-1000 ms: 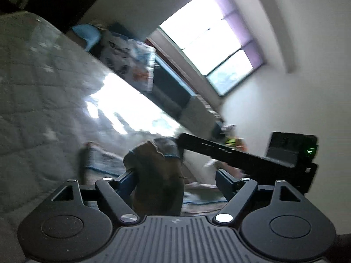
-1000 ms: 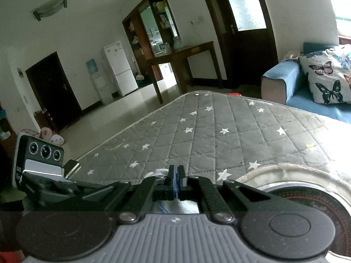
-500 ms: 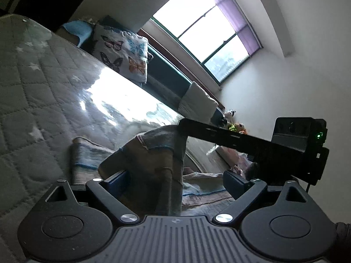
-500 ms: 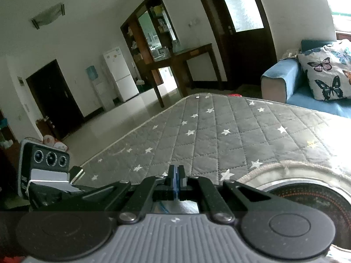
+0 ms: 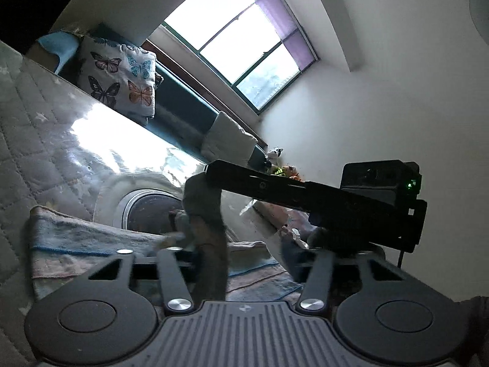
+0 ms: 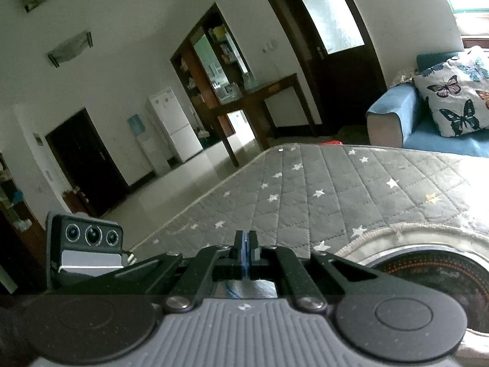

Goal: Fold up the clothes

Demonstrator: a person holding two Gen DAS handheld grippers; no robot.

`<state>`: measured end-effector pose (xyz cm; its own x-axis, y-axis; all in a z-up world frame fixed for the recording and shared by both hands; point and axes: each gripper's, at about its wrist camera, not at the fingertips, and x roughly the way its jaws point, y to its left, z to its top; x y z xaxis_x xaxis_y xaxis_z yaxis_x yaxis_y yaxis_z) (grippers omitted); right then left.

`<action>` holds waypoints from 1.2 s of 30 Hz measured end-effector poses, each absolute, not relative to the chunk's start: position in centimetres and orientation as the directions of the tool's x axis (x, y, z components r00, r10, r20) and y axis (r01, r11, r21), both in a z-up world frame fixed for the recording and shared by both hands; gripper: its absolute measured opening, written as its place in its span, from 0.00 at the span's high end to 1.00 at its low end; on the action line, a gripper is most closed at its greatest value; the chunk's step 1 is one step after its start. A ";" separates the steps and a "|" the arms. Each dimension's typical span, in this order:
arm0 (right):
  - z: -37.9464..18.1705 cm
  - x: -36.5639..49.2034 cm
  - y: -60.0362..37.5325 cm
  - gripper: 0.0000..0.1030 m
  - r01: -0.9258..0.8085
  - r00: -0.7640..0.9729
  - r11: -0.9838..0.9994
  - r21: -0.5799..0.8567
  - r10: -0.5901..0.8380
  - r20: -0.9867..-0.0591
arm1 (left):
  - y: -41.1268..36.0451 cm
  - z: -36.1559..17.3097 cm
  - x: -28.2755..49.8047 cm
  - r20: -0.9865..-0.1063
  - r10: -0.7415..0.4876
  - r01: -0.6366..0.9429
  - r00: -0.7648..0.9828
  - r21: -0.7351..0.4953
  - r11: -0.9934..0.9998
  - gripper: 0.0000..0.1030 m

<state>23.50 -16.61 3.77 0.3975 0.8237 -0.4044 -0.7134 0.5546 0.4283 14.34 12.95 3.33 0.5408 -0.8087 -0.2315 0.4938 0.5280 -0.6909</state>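
While the left tool [image 5: 241, 250] was closing around it, a drab brown-grey cloth [image 5: 207, 229] hung long axis upright from the pinched-shut right tool [image 6: 245, 246], above a pale blue-striped garment [image 5: 76, 241] spread on the mattress [image 6: 351, 183].

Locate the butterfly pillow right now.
The butterfly pillow sits on the blue sofa beyond the mattress's far edge: upper left in the left wrist view, below the window; far right in the right wrist view.
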 end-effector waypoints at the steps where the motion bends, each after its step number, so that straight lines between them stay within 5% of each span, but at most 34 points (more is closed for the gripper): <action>1: 3.7 23.6 -16.5 1.00 -0.713 0.396 0.554 0.429 0.824 -0.406 | 13.0 3.2 14.4 -0.245 -0.798 0.486 0.551 -0.683 0.545 0.64; 2: 3.6 23.7 -16.2 1.00 -0.713 0.397 0.556 0.427 0.822 -0.408 | 13.2 3.0 14.6 -0.265 -0.783 0.468 0.563 -0.678 0.566 0.75; 4: 3.1 24.0 -15.5 0.99 -0.706 0.412 0.572 0.417 0.811 -0.415 | 14.2 2.2 15.3 -0.302 -0.749 0.410 0.589 -0.687 0.600 0.79; 18: 0.6 20.3 -12.1 0.88 -0.745 0.364 0.619 0.246 0.688 -0.628 | 20.0 -0.8 15.5 -0.521 -0.538 0.087 0.662 -0.660 0.746 0.80; 25: -1.8 14.5 -8.6 0.73 -0.848 0.314 0.518 0.114 0.664 -0.678 | 20.2 -1.2 15.6 -0.551 -0.506 0.040 0.664 -0.649 0.760 0.79; 30: -1.7 11.2 -7.6 0.72 -0.859 0.377 0.512 0.009 0.643 -0.666 | 20.4 -0.2 15.8 -0.538 -0.499 0.045 0.679 -0.648 0.760 0.79; 36: -3.1 10.9 -6.6 0.72 -0.864 0.331 0.501 0.053 0.644 -0.689 | 19.8 1.6 15.7 -0.529 -0.458 0.043 0.714 -0.620 0.783 0.79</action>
<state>10.94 -6.56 -3.15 0.3315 0.6442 -0.6893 -0.8635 0.5015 0.0533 15.69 19.75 1.65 0.7144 -0.4580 -0.5290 0.0429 0.7832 -0.6202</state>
